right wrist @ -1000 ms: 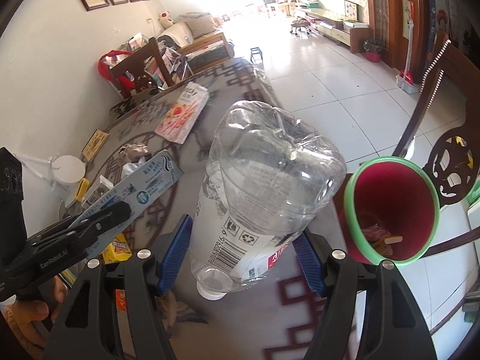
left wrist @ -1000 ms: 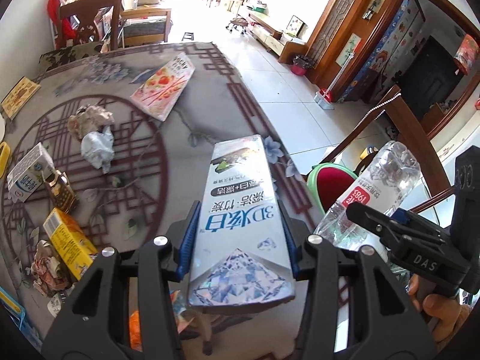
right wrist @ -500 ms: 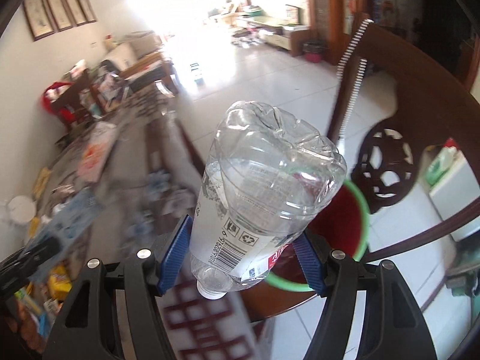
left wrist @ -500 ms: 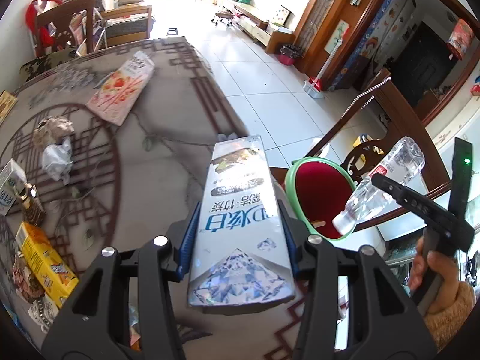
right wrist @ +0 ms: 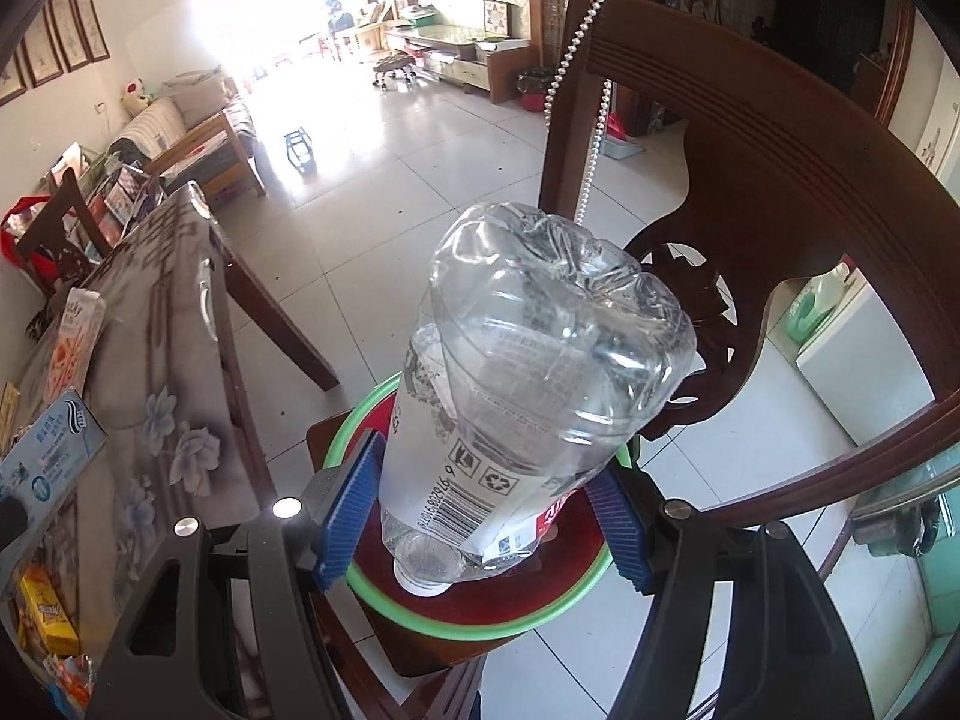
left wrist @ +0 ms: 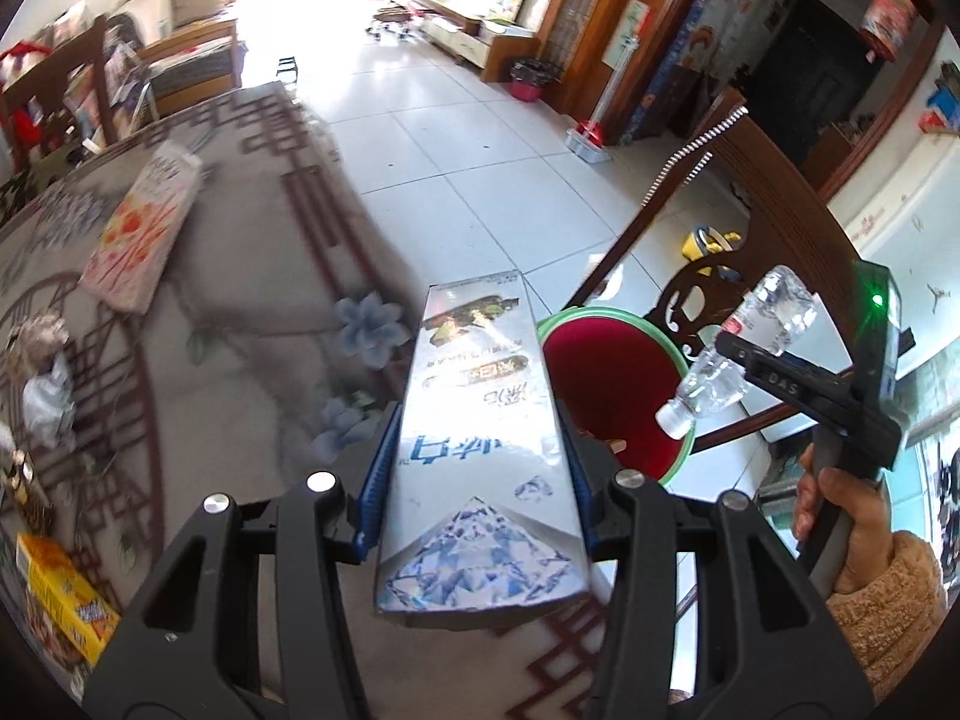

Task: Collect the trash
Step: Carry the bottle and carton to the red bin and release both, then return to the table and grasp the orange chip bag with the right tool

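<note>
My left gripper [left wrist: 477, 468] is shut on a long silver and blue toothpaste box [left wrist: 477, 450] and holds it over the table's right edge, its far end beside the bin. My right gripper [right wrist: 492, 516] is shut on a clear plastic bottle [right wrist: 540, 372], cap end down, directly over the red bin with a green rim [right wrist: 480, 621]. The left wrist view shows the bin [left wrist: 606, 384] on a chair seat, with the bottle [left wrist: 738, 354] held at its right rim. The toothpaste box also shows at the left of the right wrist view [right wrist: 48, 456].
On the patterned table [left wrist: 240, 300] lie a pink snack box [left wrist: 144, 228], crumpled wrappers [left wrist: 42, 360] and a yellow box [left wrist: 66, 600]. A dark wooden chair back [right wrist: 780, 192] curves behind the bin. White tiled floor [left wrist: 468, 138] lies beyond.
Both grippers have moved right, off the table toward the bin. The bottle has gone from beside the bin to directly over its opening. Both grips stay shut.
</note>
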{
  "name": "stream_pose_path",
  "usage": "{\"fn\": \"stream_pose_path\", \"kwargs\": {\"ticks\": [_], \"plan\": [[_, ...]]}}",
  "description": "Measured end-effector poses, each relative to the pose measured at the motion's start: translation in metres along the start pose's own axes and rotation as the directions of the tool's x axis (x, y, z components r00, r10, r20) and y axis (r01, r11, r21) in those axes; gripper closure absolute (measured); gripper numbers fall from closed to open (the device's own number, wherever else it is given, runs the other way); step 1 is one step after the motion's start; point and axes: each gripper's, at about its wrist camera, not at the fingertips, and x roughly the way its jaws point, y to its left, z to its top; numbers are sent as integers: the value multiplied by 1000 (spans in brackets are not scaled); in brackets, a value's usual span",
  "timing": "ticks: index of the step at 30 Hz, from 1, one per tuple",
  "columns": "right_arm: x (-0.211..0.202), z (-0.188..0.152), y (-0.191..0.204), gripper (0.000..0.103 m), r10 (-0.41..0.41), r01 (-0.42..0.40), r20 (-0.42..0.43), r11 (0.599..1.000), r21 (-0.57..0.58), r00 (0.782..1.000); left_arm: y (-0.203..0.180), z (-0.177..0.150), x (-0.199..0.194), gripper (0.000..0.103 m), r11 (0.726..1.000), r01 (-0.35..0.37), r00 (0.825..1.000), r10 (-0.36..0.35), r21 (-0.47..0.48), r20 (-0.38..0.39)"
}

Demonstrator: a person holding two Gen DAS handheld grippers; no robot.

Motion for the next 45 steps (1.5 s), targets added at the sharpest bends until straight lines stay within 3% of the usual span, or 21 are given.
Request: {"fn": "stream_pose_path", "kwargs": {"ticks": [2,4,9,17,23,26,27,28,31,35,40,45], "plan": [[7,5,-6,37,0,0,-11,1000,17,1000,-9,6,4,57,1000,12,1000,-12,24,-1],[11,8,-12,30,3,-3,-12,999,33,1000,-20,11,10,57,998,33,999,-33,51,-2],[9,12,-23,30,6,-6,-5,998,61,1000,-47,18,33,57,990,91,995,-86,112,-46],[-9,7,-48,30,-10,8,18,992,127,1000,-104,21,70,57,951,158,985,-133,264,-109],[-23,-6,-68,30,-35,31,19,984,177,999,-127,26,84,57,932,187,980,-154,310,-128],[-29,-11,-72,30,-40,36,16,981,189,999,-139,28,89,47,922,185,980,-148,339,-131],[-32,-13,-73,30,-39,35,18,981,190,999,-140,29,88,31,925,172,983,-140,340,-116],[-34,-15,-71,30,-38,33,19,981,192,999,-138,31,84,26,930,168,985,-146,327,-92],[-43,-17,-66,30,-26,20,31,982,187,999,-128,32,67,25,942,196,981,-185,272,-67],[-53,-17,-47,30,8,-16,49,988,152,999,-110,29,39,24,959,164,986,-165,232,-17],[-61,-15,-9,30,66,-71,59,994,77,996,-70,20,-9,23,987,92,992,-103,130,78],[-69,-17,42,30,135,-133,55,991,-26,989,-30,10,-50,20,999,35,987,-39,28,157]]}}
